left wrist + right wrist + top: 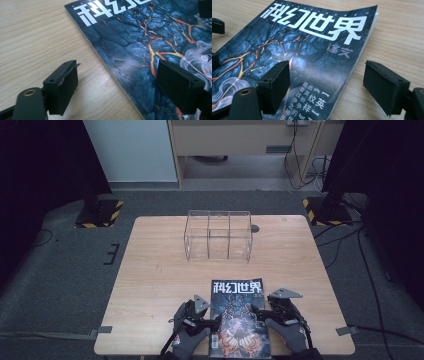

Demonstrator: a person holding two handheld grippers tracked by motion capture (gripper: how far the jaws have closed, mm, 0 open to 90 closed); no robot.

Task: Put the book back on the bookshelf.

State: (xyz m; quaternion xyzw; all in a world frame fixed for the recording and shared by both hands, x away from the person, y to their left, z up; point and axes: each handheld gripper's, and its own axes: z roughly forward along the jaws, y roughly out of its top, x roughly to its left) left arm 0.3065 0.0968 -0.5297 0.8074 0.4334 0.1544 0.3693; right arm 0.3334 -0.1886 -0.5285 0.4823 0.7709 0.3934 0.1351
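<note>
i am holding the left gripper (212, 321) at the left edge of the magazine (239, 315), and its jaws are standing spread and released, one over the bare wood and the other over the dark lava-patterned cover. in the left gripper view that edge is running diagonally between the two jaws, which is why i am sitting there: straddling the spine side gives me something to close on. the magazine is lying flat and face up at the near edge of the table (150, 270), title toward the far side, between my two hands.

further back, around the middle of the table, a clear acrylic organizer (218, 235) with three compartments is standing upright and looking empty; i am guessing it is the destination, though nothing tells me so.

i am keeping the right gripper (256, 312) at the magazine's right edge, jaws likewise parted and gripping nothing, one above the cover and one above the wood. in the right gripper view the page edges are showing pale between them. mirroring the two sides should let me lift it level.
</note>
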